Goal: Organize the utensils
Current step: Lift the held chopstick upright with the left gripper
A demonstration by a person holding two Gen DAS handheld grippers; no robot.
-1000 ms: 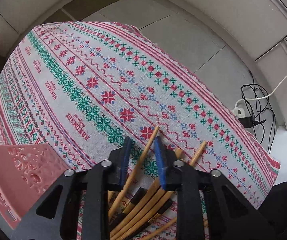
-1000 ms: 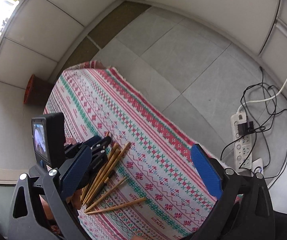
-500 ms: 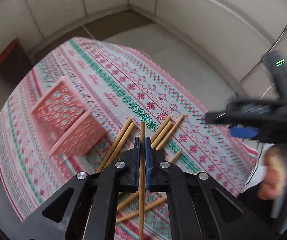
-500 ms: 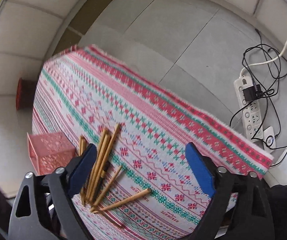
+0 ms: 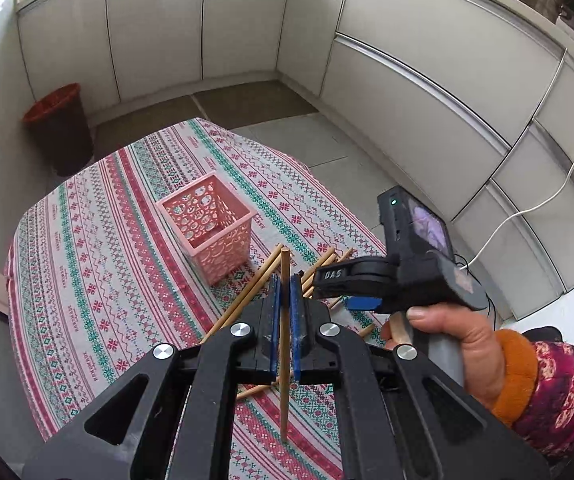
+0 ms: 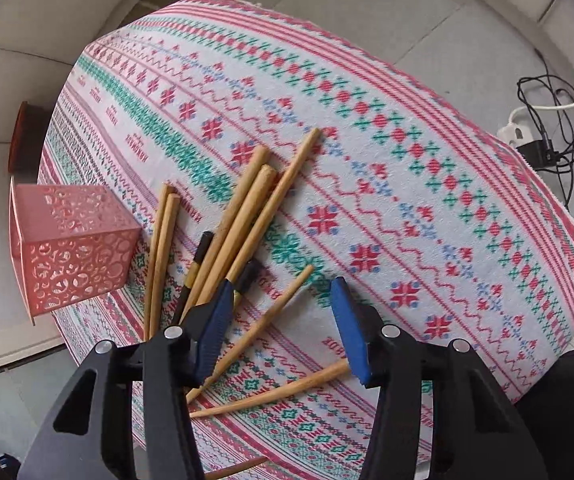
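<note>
Chopsticks of tan wood are the concern, and in the left wrist view one wooden chopstick [image 5: 284,320] stands nearly upright, pinched between the blue pads of the left gripper [image 5: 284,294], whose jaws are drawn narrow against it. Its top end rises above the pads and its lower end hangs above the patterned cloth. Beyond it, toward the far side, sits a pink perforated plastic basket [image 5: 207,226], square and open-topped, on the embroidered tablecloth [image 5: 99,264] of red, green and white bands. Loose wooden chopsticks [image 5: 247,296] lie on the cloth just right of the basket, partly hidden by the gripper. To the right, the person's right hand [image 5: 459,344] grips the handle of the right gripper [image 5: 347,290], whose black body carries a white label reading "DAS". A dark waste bin with a red rim [image 5: 59,128] stands on the floor at far left.

In the right wrist view the right gripper [image 6: 283,324] hovers above the cloth with its blue pads wide apart, holding nothing. The pile of wooden chopsticks [image 6: 243,220] lies fanned beneath and beyond its left pad, two of them black-tipped; the pink basket [image 6: 71,244] stands just left of them. Red lettering woven into the cloth reads "HANDMADE". A white power strip [image 6: 523,136] with dark cables lies on the floor at far right.
</note>
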